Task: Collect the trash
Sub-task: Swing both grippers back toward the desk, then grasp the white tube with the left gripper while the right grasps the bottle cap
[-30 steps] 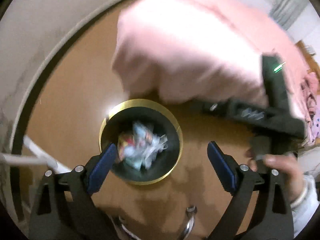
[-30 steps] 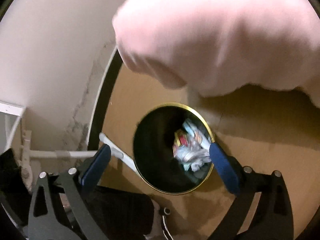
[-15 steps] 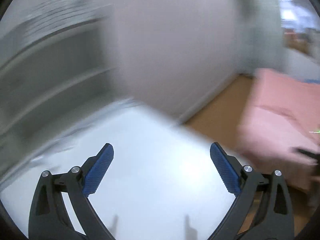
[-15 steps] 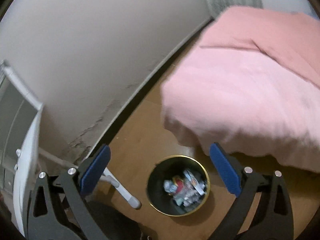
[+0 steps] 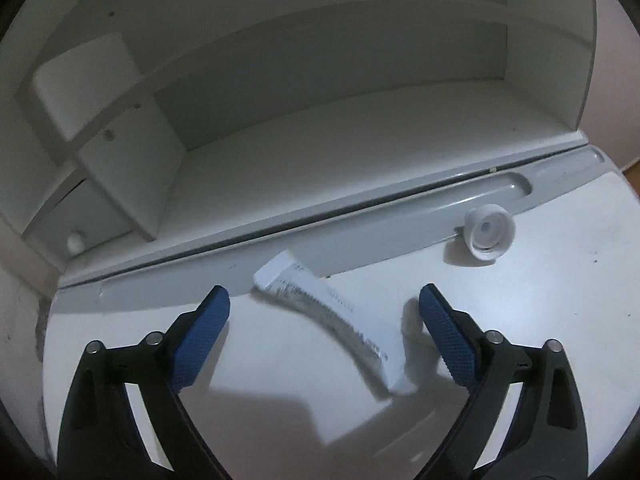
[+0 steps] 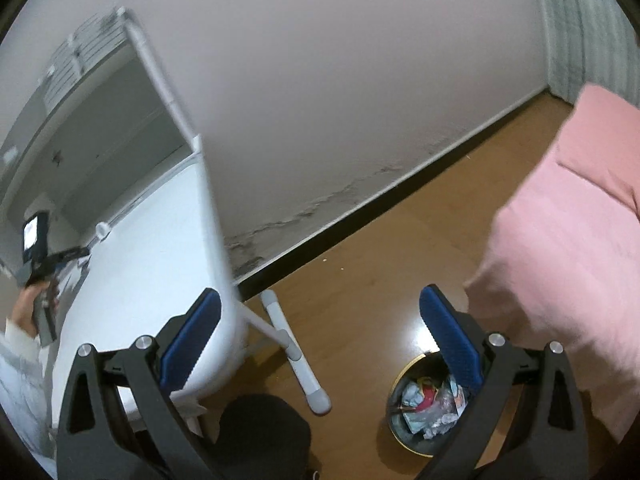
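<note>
In the left wrist view a flattened white tube (image 5: pixel 332 316) lies on the white desk top (image 5: pixel 540 320), between the open fingers of my left gripper (image 5: pixel 324 332), which is empty and just above it. A white bottle cap (image 5: pixel 489 237) lies to the right by the grey groove. In the right wrist view my right gripper (image 6: pixel 320 340) is open and empty, high above the floor. A black trash bin with a gold rim (image 6: pixel 424 408), holding crumpled wrappers, stands on the wooden floor below its right finger.
A white shelf unit (image 5: pixel 280 92) rises behind the desk. In the right wrist view the desk (image 6: pixel 152 248) is at left with its white leg (image 6: pixel 296 352). A pink bed cover (image 6: pixel 568 248) is at right, a dark chair seat (image 6: pixel 260 432) below.
My left gripper swung from above the bin up to the desk and now hovers over the tube. My right gripper rose and pulled back from the bin. Both stayed open.
</note>
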`<state>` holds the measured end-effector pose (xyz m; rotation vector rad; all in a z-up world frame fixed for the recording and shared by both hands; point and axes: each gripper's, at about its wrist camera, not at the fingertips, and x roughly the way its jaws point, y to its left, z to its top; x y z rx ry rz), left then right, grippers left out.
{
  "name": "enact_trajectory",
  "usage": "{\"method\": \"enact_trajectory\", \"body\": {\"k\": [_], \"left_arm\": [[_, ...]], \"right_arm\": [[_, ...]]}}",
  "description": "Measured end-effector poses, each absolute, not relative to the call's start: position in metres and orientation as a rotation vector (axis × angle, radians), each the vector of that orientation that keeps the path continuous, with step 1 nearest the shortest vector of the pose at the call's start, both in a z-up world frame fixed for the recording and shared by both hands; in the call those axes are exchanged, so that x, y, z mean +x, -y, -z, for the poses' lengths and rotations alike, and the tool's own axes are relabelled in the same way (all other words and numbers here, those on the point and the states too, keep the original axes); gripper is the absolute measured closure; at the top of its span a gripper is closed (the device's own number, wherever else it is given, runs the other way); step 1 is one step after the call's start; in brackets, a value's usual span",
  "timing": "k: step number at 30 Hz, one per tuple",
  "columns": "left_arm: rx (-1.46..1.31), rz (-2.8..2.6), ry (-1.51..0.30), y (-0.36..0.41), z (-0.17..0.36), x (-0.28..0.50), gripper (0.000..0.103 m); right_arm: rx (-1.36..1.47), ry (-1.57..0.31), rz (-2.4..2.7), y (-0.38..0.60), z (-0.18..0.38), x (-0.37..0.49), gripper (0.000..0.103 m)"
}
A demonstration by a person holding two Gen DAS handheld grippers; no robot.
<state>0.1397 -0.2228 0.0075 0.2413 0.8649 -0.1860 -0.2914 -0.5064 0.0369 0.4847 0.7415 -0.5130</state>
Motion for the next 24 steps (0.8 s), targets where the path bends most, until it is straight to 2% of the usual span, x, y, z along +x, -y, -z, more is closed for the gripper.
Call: {"method": "enact_trajectory", "body": {"k": [1, 3, 6, 8, 21, 24], "left_arm": [[0.231, 0.201, -0.866, 0.222, -0.006, 0.142, 0.028], [0.164, 0.266, -0.892, 0.212, -0.007, 0.143, 0.054], [0.134, 0.354, -0.880, 0.198, -0.005, 0.138, 0.078], [0.149, 0.397, -0.853, 0.188, -0.004, 0.133, 0.086], [0.061, 0.452, -0.867, 0.125, 0.011, 0.154, 0.089], [0.057, 0.454, -0.867, 0.122, 0.009, 0.148, 0.089]], "right_arm": [[0.466, -0.741, 0.500, 0.499, -0.041, -0.279, 0.007], [0.435, -0.731, 0.469, 0.488, -0.046, -0.257, 0.007], [0.386, -0.713, 0.392, 0.462, -0.059, -0.211, 0.007], [0.373, -0.711, 0.334, 0.446, -0.063, -0.179, 0.007], [0.092, -0.869, 0.131, 0.314, -0.032, 0.061, 0.007], [0.087, -0.907, 0.119, 0.298, -0.019, 0.092, 0.011]]}}
